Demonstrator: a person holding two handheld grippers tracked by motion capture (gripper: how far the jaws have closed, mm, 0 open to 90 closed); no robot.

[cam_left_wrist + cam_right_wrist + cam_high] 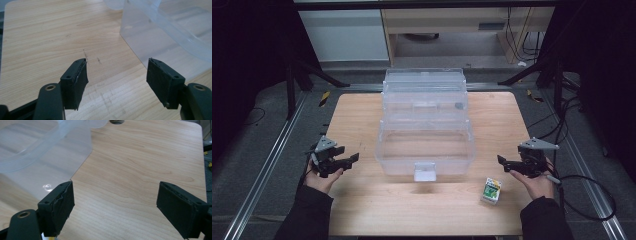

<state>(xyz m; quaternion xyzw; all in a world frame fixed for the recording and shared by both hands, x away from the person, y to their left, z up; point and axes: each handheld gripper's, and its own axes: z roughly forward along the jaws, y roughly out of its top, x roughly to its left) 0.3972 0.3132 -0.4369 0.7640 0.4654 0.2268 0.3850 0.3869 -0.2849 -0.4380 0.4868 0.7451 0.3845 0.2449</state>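
Note:
A clear plastic storage box [426, 131] with an open lid and a white front latch stands in the middle of the wooden table [362, 200]. A small green-and-white carton [492, 190] lies at the near right. My left gripper [348, 161] hovers at the table's left edge, jaws open and empty; its own view has the box wall [155, 37] ahead to the right. My right gripper [504, 163] sits at the right edge, just above the carton, jaws open and empty, with the box [37, 157] to its left.
Metal rails run along both sides of the table on the grey floor. Black stand legs and cables lie at the far left and right. A pale cabinet stands behind the table. Bare wood [50, 37] lies ahead of the left gripper.

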